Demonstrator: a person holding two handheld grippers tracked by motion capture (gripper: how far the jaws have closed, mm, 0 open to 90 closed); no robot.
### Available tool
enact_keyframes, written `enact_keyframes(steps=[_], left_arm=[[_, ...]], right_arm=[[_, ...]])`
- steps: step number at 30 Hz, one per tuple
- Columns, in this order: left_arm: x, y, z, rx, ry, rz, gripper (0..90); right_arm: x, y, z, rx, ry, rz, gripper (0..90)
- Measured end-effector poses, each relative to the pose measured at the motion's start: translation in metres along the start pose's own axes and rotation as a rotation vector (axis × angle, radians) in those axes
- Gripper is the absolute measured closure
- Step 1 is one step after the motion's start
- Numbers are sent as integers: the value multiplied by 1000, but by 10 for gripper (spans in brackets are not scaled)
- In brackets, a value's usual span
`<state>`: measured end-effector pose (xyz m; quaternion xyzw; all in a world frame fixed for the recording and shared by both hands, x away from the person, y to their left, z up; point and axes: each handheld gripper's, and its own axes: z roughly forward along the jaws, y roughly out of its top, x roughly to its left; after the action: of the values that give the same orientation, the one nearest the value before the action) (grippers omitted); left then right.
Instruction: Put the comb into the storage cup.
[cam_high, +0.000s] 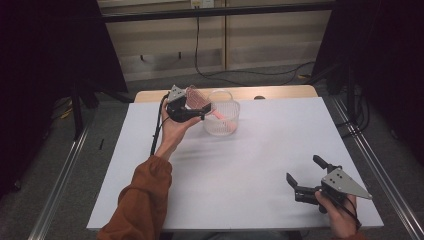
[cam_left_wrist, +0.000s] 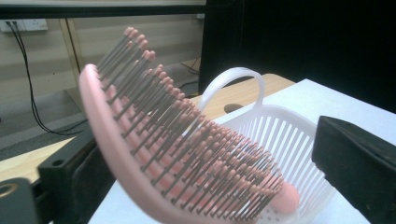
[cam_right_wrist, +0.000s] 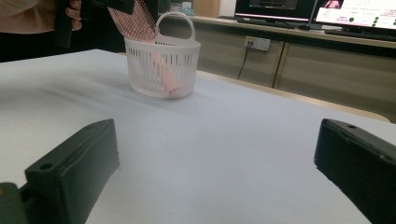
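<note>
White-topped bench (cam_high: 240, 165) with a wooden far edge; beige wall panels and trailing cables behind, dark curtains at both sides.

Hidden/unclear: in the high view the left hand-held gripper (cam_high: 192, 111) is partly covered by the hand, so its jaw contact is hard to read there. The left gripper view is motion-blurred and the brush's lower edge is cut off by the frame.

Pink hairbrush (cam_left_wrist: 187, 158): curved paddle, grey bristles with pink tips. Left hand-held gripper grasps its head, jaws either side. Handle end slants down inside the white slatted basket (cam_right_wrist: 161, 70), near the bench's far edge.

Right gripper view shows monitors (cam_right_wrist: 317, 9) on a side counter. Right hand-held gripper (cam_high: 306, 175): released, jaws wide apart, near bench's front right corner.
</note>
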<state>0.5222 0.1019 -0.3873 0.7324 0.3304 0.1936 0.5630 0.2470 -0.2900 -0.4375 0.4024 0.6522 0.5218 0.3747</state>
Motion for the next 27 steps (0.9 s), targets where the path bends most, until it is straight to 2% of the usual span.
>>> enact_keyframes(steps=[6,9,14,18,21,24,27], left_arm=[[3,-2,-6,-13,3,2,24],[3,-1,-10,-29,-12,18,24],[3,1,-16,-40,16,21,24],[3,0,-23,-43,13,33,25],[3,-2,-28,-50,30,36,27],[4,-3,-31,-51,16,21,28],[1,-3,-34,-55,20,34,33]], right_arm=[[0,0,2,3,7,-3,0],[-1,-1,1,1,-1,3,0],[-1,-1,1,-9,-6,-2,0],[0,0,0,-15,-11,0,0],[0,0,1,-17,-11,-1,0],[0,0,1,-17,-16,-4,0],[-1,0,2,-15,-33,-4,0]])
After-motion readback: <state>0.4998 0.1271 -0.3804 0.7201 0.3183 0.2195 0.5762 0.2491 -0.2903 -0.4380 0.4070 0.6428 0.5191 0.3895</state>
